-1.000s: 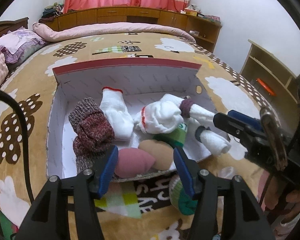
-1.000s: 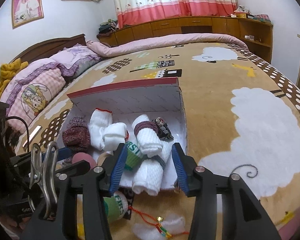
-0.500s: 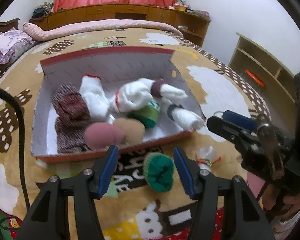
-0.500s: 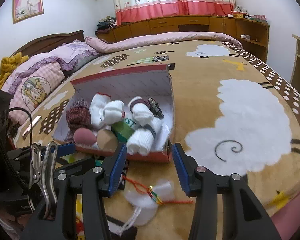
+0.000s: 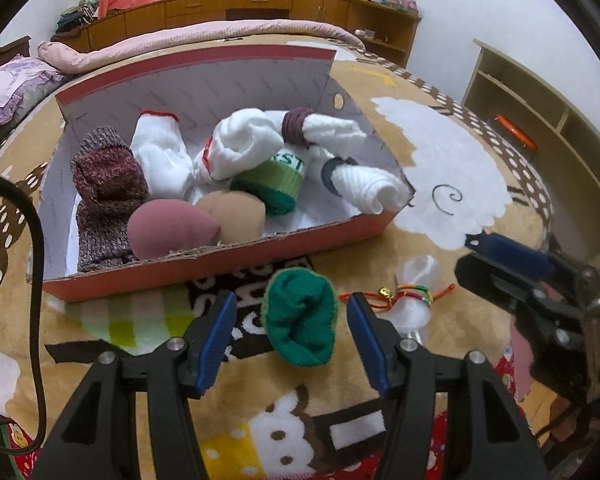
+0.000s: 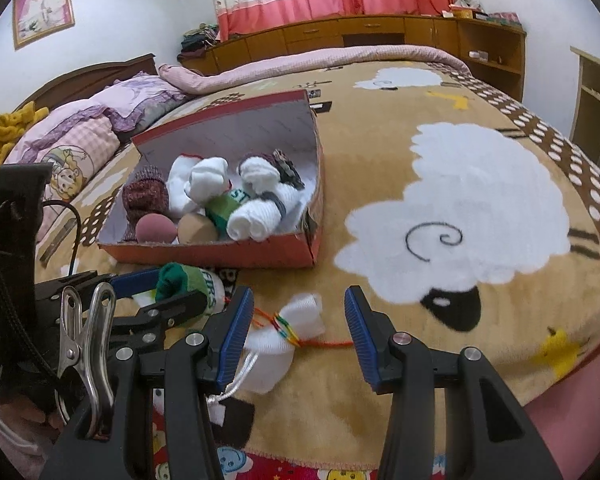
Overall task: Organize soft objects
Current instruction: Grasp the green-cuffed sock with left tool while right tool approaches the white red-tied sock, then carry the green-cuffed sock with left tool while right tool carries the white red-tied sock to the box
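A red cardboard box (image 5: pixel 228 258) (image 6: pixel 220 252) on the bed holds several rolled socks and two sponges. A green rolled sock (image 5: pixel 300 320) lies on the blanket in front of the box, between the open fingers of my left gripper (image 5: pixel 290 322). In the right wrist view the green sock (image 6: pixel 188 284) shows beside the left gripper. A white pouch tied with coloured string (image 6: pixel 284 344) (image 5: pixel 414 296) lies on the blanket between the open fingers of my right gripper (image 6: pixel 298 318), nearer the left finger. Neither gripper holds anything.
The bed has a tan cartoon blanket (image 6: pixel 460 200) with pillows (image 6: pixel 72 148) at the left. A wooden shelf (image 5: pixel 540 128) stands off the right bed edge. A cabinet and curtains line the far wall. A black cable (image 5: pixel 36 280) hangs left.
Both grippers have pulled back from over the box and dropped toward the blanket in front of it. The green sock now sits between the left fingers, the white pouch between the right ones.
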Demonstrator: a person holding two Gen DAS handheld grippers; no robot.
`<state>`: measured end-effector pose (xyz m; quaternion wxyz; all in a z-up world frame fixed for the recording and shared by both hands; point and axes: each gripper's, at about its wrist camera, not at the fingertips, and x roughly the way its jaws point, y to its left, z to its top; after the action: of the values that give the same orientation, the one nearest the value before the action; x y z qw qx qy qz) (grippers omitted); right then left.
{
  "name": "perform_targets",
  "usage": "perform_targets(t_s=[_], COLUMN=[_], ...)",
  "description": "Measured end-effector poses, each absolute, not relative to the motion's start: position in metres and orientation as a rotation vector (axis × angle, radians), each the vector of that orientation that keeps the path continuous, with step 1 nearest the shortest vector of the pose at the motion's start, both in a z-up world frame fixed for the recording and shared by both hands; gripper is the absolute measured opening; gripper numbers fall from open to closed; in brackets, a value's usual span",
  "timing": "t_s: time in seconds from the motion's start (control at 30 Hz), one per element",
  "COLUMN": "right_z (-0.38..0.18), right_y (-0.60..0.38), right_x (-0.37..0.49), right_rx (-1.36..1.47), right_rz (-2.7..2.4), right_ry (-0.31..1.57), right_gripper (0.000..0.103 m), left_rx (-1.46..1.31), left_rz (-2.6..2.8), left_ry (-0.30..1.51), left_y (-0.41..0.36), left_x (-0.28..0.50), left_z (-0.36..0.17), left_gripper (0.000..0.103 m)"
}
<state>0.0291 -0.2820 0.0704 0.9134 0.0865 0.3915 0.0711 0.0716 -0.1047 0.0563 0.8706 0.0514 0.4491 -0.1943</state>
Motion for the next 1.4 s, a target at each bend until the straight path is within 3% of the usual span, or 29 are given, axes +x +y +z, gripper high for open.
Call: perform_targets(t_s=[0.17, 0.23, 0.3, 0.4, 0.67, 0.77, 1.27, 1.4], right_z=[0.06, 0.057, 0.055, 0.051, 0.041, 0.036, 0.019, 0.017], right_y=[-0.283, -0.283, -0.282, -0.28, -0.27, -0.265, -0.25, -0.249], right_x=[0.028, 0.027, 0.027, 0.026, 0.031, 0.033, 0.041, 0.04], right_rx=[0.192, 0.197, 0.2, 0.2, 0.196, 0.187, 0.186, 0.18], right_rz=[0.145, 0.145, 0.146, 0.149, 0.155, 0.154, 0.165, 0.167], right_ry=[0.834, 0.84, 0.847, 0.858, 0.896, 0.91, 0.954, 0.947], right_gripper=[0.049, 0.049, 0.049, 0.049, 0.049, 0.055, 0.055, 0.044], left_rx=[0.11, 0.105, 0.101, 0.08, 0.049, 0.032, 0.017, 0.016], left_rz=[-0.396, -0.4, -0.408, -0.429, -0.425, -0.415, -0.386, -0.384], left_ry=[0.945, 0.948, 0.95, 0.964, 0.958, 0.961, 0.949, 0.946], left_y=[-0.107, -0.107, -0.106, -0.105, -0.09, -0.08, -0.063, -0.061], left_x=[0.075, 0.076, 0.076, 0.077, 0.073, 0.07, 0.064, 0.064], left_z=[0.05, 0.047, 0.046, 0.044, 0.048, 0.049, 0.051, 0.052], left_gripper=[0.06, 0.054, 0.039, 0.035, 0.034, 0.034, 0.034, 0.034])
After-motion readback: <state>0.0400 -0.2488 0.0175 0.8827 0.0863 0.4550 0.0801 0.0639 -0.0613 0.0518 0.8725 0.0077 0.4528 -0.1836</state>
